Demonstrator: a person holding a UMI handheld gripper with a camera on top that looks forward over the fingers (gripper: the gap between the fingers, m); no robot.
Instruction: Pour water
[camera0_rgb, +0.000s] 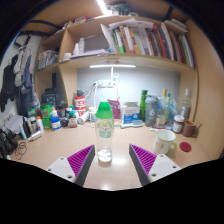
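A clear plastic bottle with a green cap stands upright on the wooden desk, just ahead of my fingers and in line with the gap between them. It looks mostly empty, with a little water near its base. A white mug stands on the desk to the right, beyond the right finger. My gripper is open, its two purple pads spread wide, and it holds nothing. The bottle's base sits at the level of the fingertips, apart from both pads.
The back of the desk is crowded with bottles, jars and cans at the left and bottles and containers at the right. A bookshelf with books hangs above. Cables lie at the far left.
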